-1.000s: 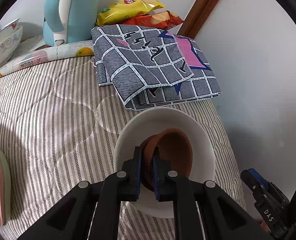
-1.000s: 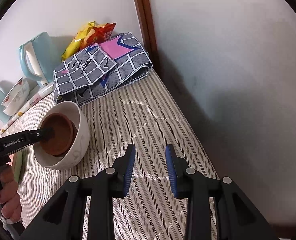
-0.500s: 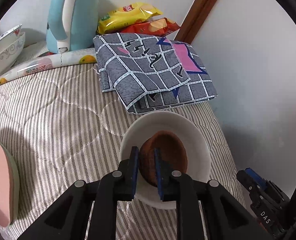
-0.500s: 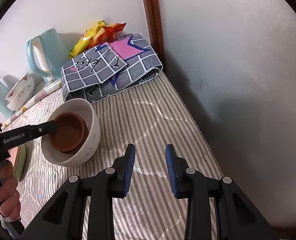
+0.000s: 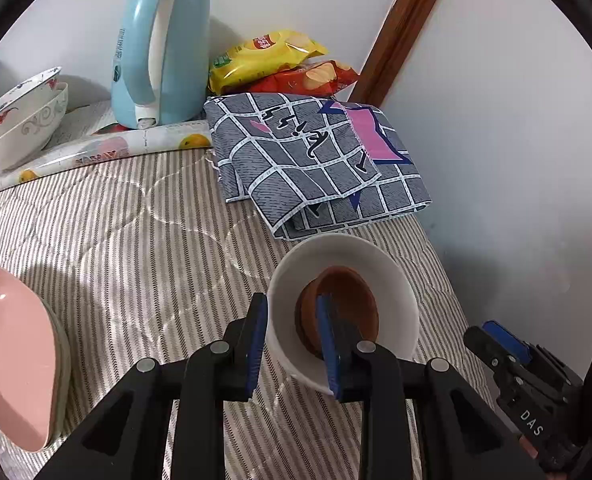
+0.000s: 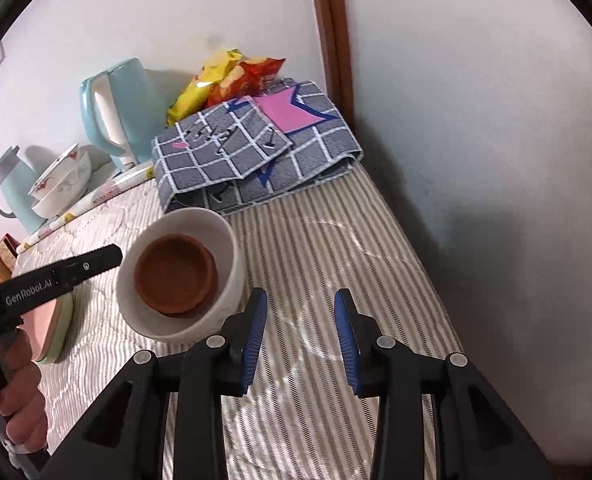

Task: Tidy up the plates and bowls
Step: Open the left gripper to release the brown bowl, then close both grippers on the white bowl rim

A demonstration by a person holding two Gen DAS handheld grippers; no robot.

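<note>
Fingers of the left gripper stand parted, blue pads facing each other, gripping nothing. In the left wrist view they fill lower centre, straddling the near-left rim of the white bowl; whether either touches the rim cannot be told. In the right wrist view its tip sits just left of that rim, arm entering from the left edge. The brown bowl lies nested inside the white one, tilted. Right gripper is also spread wide and empty, low over the striped cloth, white bowl just to its upper left. Pink plate sits at the left edge on a stack.
</note>
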